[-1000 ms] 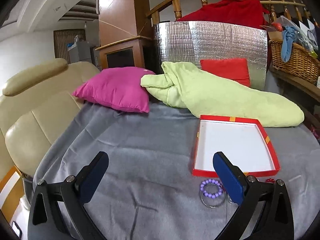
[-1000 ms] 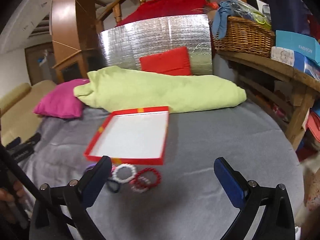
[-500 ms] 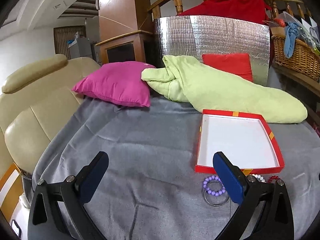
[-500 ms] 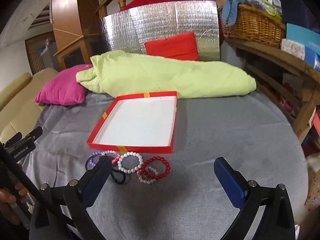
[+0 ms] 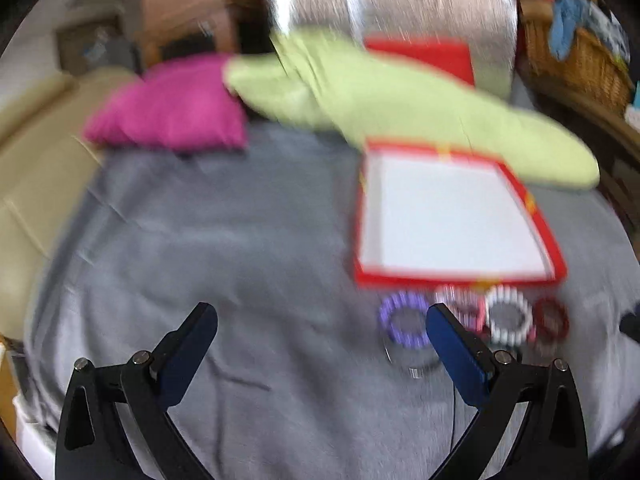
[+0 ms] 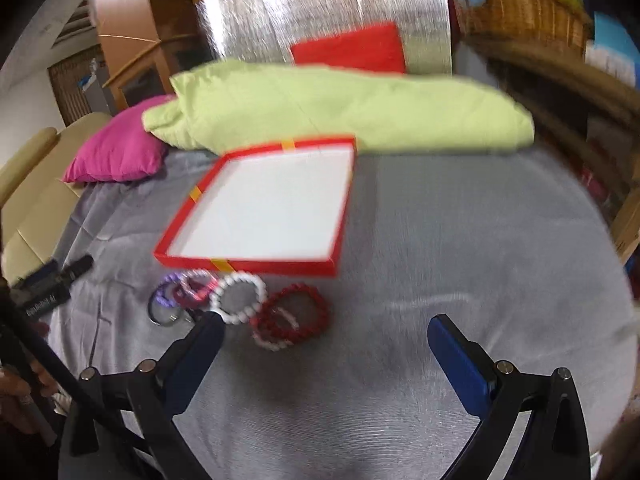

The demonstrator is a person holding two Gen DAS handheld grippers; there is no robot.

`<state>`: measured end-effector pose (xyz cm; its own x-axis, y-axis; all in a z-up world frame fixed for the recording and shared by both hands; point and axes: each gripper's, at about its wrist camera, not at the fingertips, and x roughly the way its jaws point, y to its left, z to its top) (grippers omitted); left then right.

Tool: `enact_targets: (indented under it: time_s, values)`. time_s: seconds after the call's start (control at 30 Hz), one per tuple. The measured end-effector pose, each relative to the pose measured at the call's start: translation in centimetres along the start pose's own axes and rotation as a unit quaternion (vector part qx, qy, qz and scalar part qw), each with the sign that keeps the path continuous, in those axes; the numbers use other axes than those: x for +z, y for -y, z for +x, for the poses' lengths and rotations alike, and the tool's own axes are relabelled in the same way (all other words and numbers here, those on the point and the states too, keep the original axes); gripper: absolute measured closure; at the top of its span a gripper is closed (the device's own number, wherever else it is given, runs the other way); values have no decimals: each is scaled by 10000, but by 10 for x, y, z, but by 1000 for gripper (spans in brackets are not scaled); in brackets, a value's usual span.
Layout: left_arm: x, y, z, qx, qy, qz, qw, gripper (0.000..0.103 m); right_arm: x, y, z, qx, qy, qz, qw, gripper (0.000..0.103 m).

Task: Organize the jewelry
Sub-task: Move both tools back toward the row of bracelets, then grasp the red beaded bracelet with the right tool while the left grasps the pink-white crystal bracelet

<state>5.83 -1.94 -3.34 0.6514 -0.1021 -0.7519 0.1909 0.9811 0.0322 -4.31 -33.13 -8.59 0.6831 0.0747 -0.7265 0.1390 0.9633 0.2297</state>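
Note:
A shallow red box with a white floor (image 5: pixel 560 268) (image 6: pixel 256 266) lies on the grey cloth. Just in front of it lie several bead bracelets in a cluster: purple (image 5: pixel 404 322) (image 6: pixel 166 294), pink (image 5: pixel 464 306) (image 6: pixel 196 290), white (image 5: pixel 510 314) (image 6: pixel 238 298) and dark red (image 5: pixel 552 320) (image 6: pixel 294 316). My left gripper (image 5: pixel 322 328) is open and empty, to the left of the bracelets. My right gripper (image 6: pixel 324 338) is open and empty, just short of the red bracelet. The left view is blurred.
A light green blanket (image 6: pixel 332 108), a magenta pillow (image 5: pixel 172 108) and a red cushion (image 6: pixel 352 50) lie behind the box. A silver foil panel (image 6: pixel 328 12) stands at the back. A wicker basket (image 5: pixel 576 64) sits on a wooden shelf at right. A beige chair (image 5: pixel 36 184) is at left.
Both grippers have moved forward and tilted down toward the bracelets, which now sit higher and larger in both views. Both stay open.

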Motion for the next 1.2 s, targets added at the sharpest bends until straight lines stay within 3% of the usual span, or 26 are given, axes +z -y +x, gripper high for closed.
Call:
enact_targets:
  time_s: [0.03, 0.1, 0.23, 0.3, 0.37, 0.5, 0.57, 0.6, 0.63, 0.8, 1.0, 1.1, 1.2]
  values:
    - [-2, 0, 10, -119, -201, -11, 9997, 0, 0, 11, 12, 183, -279, 160, 9993, 19]
    - [-4, 2, 21, -171, -338, 30, 9993, 0, 0, 22, 26, 367, -522, 337, 9974, 27]
    - [-2, 6, 29, -315, -393, 171, 9986, 0, 3, 23, 39, 577, -656, 311, 9957, 42]
    - [0, 5, 34, -374, -445, 142, 9982, 0, 7, 15, 46, 654, -696, 232, 9952, 43]
    - [1, 5, 41, -449, -537, 140, 9975, 2, 11, 4, 58, 631, -796, 84, 9948, 49]
    - [-1, 11, 53, -581, -721, 220, 9955, 21, 14, -5, 81, 334, -1040, -98, 9940, 71]
    - [-2, 14, 57, -770, -814, 195, 9935, 23, 14, -8, 87, 250, -1068, -141, 9939, 76]
    - [-1, 17, 58, -861, -830, 183, 9927, 23, 15, -10, 86, 223, -1016, -200, 9944, 88]
    - [0, 20, 59, -951, -822, 188, 9919, 23, 16, -11, 86, 205, -1006, -217, 9945, 93]
    - [10, 33, 58, -1414, -755, 127, 9870, 27, 19, -17, 75, 207, -679, -192, 9973, 93]
    - [17, 47, 81, -1820, -1040, -13, 9778, 59, 23, -23, 53, 314, -237, -195, 9990, 93]
    - [16, 56, 85, -1959, -1088, 44, 9746, 65, 25, -21, 51, 422, -250, -110, 9987, 93]
    - [16, 64, 86, -2006, -1068, 185, 9737, 83, 26, -12, 49, 530, -256, 55, 9983, 93]
